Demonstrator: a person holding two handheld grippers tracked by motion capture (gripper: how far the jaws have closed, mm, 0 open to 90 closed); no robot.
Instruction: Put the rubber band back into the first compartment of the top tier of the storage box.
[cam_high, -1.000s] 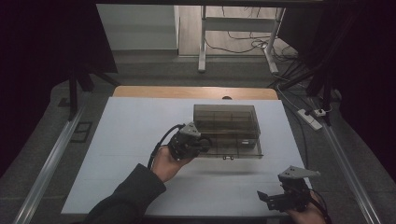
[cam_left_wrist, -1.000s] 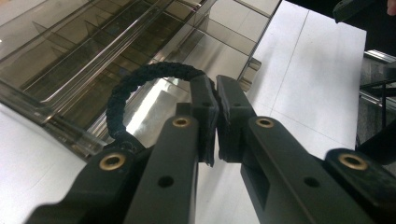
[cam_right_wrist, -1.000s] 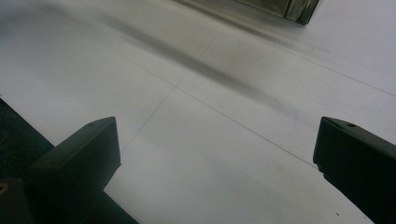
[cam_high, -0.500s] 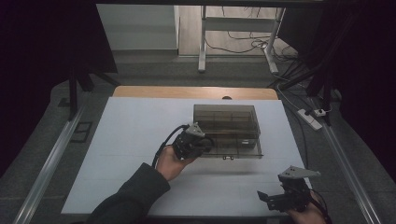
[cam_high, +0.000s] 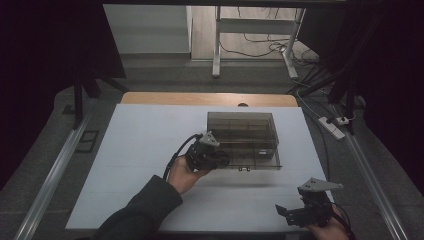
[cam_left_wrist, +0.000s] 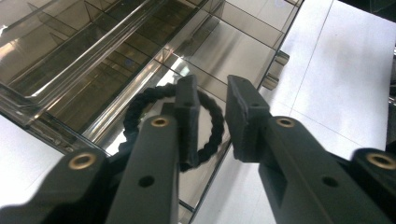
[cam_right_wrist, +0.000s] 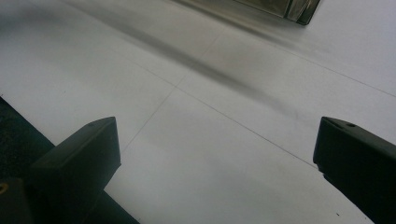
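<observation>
A smoky clear plastic compartment box (cam_high: 245, 135) stands in the middle of the white table (cam_high: 145, 140). My left gripper (cam_high: 219, 160) is at the box's near left corner. In the left gripper view its jaws (cam_left_wrist: 212, 93) stand a small gap apart over the box (cam_left_wrist: 93, 60); they have just been opening. A black braided hair tie (cam_left_wrist: 140, 100) lies in a compartment partly behind the left jaw, and no pad presses on it. My right gripper (cam_high: 286, 214) rests near the front right edge, its jaws (cam_right_wrist: 215, 149) wide apart over bare table.
Two small latches (cam_high: 243, 169) stick out of the box's near side. A power strip (cam_high: 332, 127) and cables lie on the floor to the right. Metal rails run along both table sides.
The left gripper has shifted slightly right along the box's near left corner. The right gripper has stayed where it was.
</observation>
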